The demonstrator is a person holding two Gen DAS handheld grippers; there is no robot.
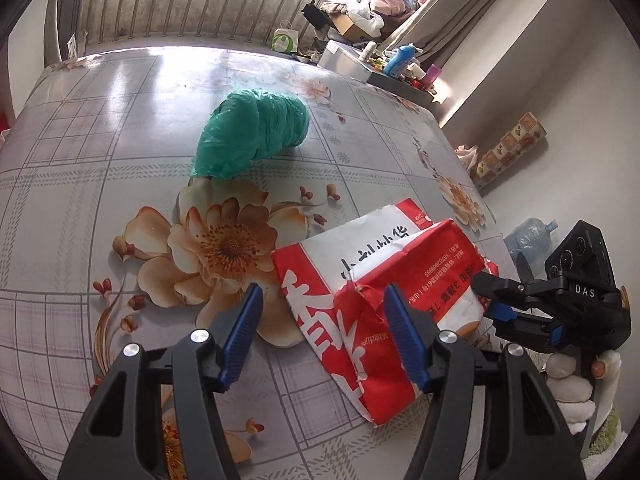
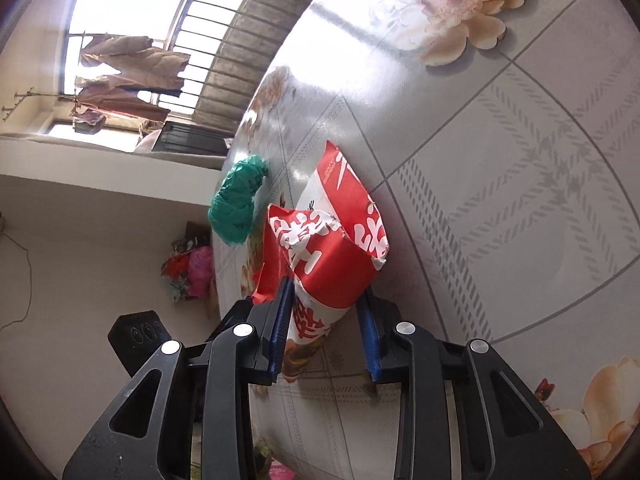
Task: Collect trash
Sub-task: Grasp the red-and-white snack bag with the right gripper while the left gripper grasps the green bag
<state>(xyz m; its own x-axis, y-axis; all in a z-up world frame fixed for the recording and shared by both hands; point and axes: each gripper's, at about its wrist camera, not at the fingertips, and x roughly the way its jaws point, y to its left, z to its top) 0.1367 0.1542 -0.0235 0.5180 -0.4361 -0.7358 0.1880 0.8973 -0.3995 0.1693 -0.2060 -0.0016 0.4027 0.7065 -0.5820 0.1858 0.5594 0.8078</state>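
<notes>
A torn red and white paper bag [image 1: 360, 280] with printed characters lies on the flowered tablecloth [image 1: 100, 160]. My left gripper [image 1: 323, 290] is open. Its right finger lies over the bag's torn edge and its left finger stands off the bag on bare cloth. My right gripper [image 1: 486, 300] comes in from the right, held by a gloved hand [image 1: 572, 380]. In the right wrist view the paper bag [image 2: 332, 264] fills the gap of the right gripper [image 2: 326, 292], and both blue pads press on it. A crumpled green plastic bag [image 1: 252, 136] lies farther back, untouched.
The table's right edge runs just behind the paper bag, with a blue water jug [image 1: 528, 236] on the floor beyond it. A cluttered shelf with bottles [image 1: 400, 60] stands past the far right corner. Window bars [image 1: 200, 0] close off the back.
</notes>
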